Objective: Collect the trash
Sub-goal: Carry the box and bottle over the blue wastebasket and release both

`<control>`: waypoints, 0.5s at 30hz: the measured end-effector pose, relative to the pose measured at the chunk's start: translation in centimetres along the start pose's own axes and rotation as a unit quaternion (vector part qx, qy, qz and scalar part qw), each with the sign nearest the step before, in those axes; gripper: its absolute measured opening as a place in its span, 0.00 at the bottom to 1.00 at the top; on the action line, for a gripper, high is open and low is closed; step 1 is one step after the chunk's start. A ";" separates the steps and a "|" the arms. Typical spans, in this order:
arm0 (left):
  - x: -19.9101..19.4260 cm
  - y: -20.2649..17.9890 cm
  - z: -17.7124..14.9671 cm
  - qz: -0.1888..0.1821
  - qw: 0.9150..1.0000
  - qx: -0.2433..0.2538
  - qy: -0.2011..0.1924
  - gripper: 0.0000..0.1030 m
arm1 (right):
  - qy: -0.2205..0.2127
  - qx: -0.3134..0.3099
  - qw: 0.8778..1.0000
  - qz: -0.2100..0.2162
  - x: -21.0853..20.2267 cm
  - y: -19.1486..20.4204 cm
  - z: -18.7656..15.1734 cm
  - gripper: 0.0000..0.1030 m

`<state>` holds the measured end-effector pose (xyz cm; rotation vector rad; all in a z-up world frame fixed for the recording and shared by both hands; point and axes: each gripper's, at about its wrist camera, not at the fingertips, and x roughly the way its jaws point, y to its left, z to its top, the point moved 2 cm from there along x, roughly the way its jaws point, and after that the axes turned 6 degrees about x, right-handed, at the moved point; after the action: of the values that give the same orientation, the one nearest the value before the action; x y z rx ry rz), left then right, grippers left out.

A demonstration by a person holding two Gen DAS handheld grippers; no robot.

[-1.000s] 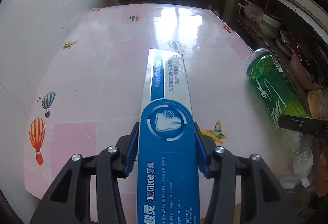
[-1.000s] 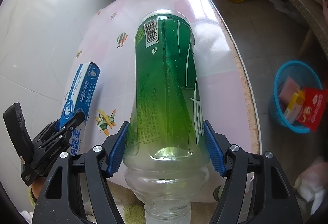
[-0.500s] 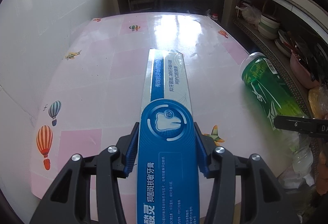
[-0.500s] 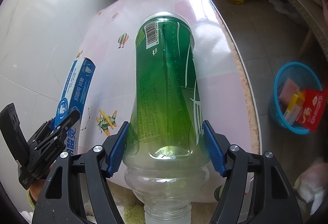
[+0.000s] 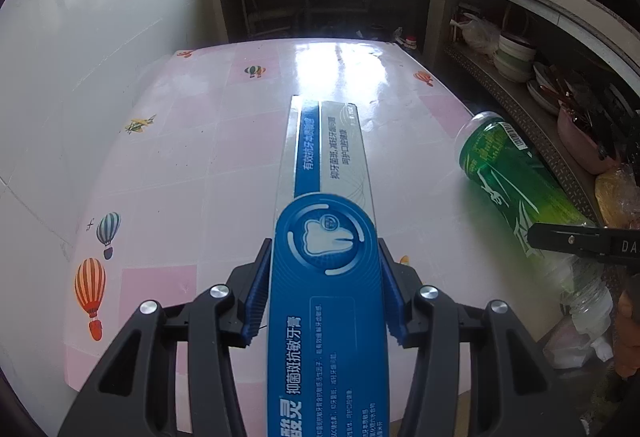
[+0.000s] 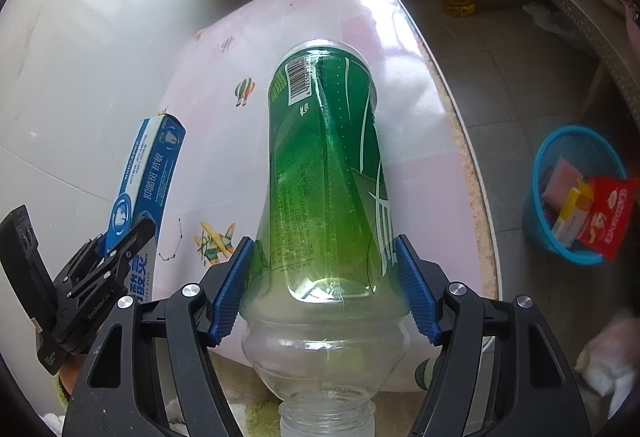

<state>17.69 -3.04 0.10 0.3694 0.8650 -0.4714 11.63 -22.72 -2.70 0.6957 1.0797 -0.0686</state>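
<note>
- Left hand-held gripper clamps toothpaste box, long axis pointing away, above pink surface.
- Right hand-held gripper clamps green bottle, base away.
- Blue basket on floor, frame right; right gripper nearer.

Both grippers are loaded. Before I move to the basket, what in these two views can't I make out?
- Plastic bottle: its mouth is cut off by the right wrist view's bottom edge, so a cap cannot be confirmed.
- Toothpaste box: near end cut off by the left wrist view's bottom edge.
- Blue basket: not in the left view; the red packet hides how full it is.
- Left gripper and right gripper: contact behind both items hidden.
</note>
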 end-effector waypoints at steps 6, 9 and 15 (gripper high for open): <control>-1.1 -3.4 3.4 -0.047 0.998 0.039 -0.028 0.46 | -0.057 0.032 0.998 0.012 -3.9 -2.3 0.5 0.64; -1.6 -6.5 5.9 -0.099 0.992 0.061 -0.039 0.46 | -0.103 0.069 0.992 -0.003 -7.5 -5.9 0.8 0.64; -0.6 -15.9 10.3 -0.211 0.970 0.115 -0.023 0.46 | -0.167 0.175 0.968 -0.066 -12.9 -15.8 -0.6 0.64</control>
<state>15.39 -21.30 4.82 0.3843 0.8471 -0.9779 -1.11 -38.38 0.10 0.8921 0.7921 -0.4854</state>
